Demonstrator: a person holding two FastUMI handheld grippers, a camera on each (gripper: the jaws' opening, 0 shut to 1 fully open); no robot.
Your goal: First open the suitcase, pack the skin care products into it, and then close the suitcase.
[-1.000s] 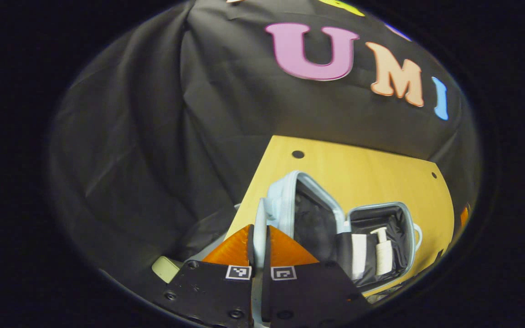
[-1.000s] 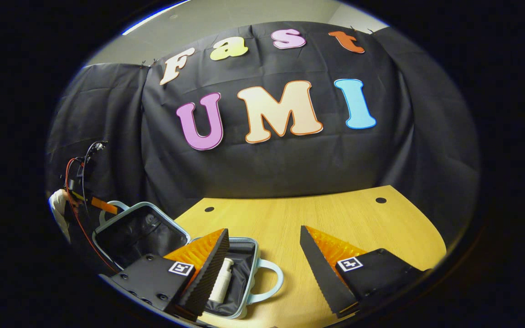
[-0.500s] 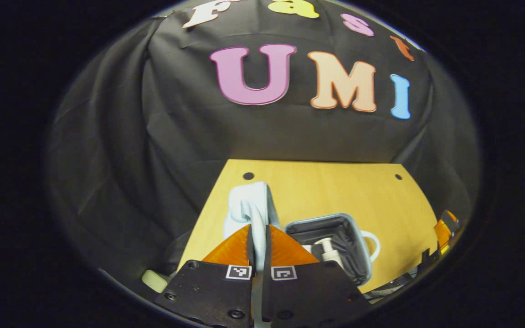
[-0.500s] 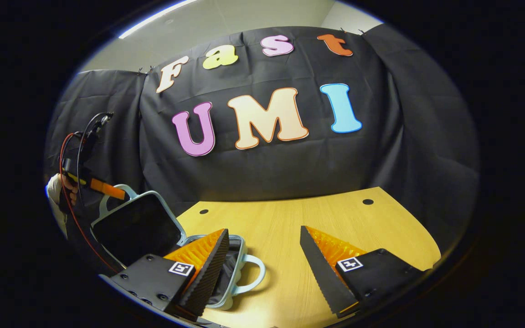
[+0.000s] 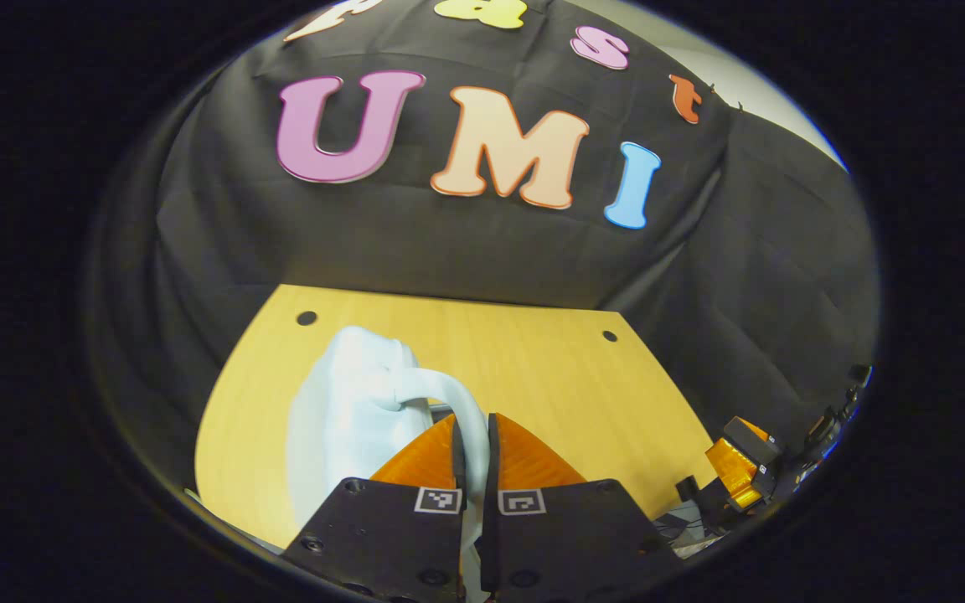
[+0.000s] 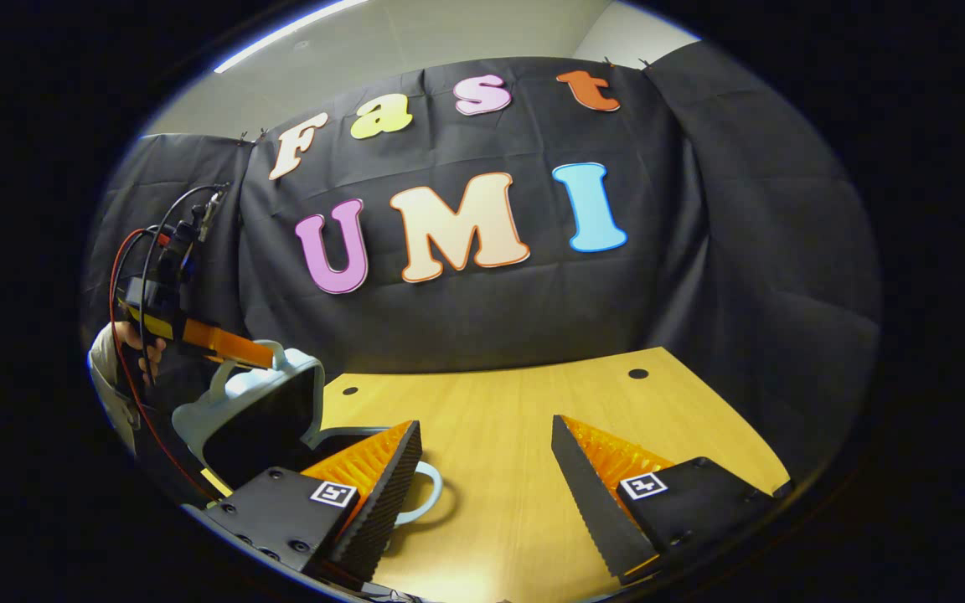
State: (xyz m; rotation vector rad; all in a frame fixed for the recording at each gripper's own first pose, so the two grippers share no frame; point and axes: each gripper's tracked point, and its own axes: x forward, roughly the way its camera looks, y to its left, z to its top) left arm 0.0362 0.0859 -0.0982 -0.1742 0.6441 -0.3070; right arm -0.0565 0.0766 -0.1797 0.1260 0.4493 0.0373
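The left gripper (image 5: pixel 472 456) has its two fingers pressed together on the handle (image 5: pixel 457 402) of the lid (image 5: pixel 340 410). The lid stands half raised over the case (image 6: pixel 327 437) on the table (image 6: pixel 533 435). The right gripper (image 6: pixel 482 494) is wide open and holds nothing, just beside the case.

A light wooden table (image 6: pixel 533 419) with small dark holes near its far corners stands against black cloth (image 6: pixel 700 251), beneath a pale ceiling (image 6: pixel 415 33).

dim booth, ceiling light strip (image 6: pixel 290 32) overhead, soft shadows on table (image 6: pixel 516 435), fisheye-bent edges
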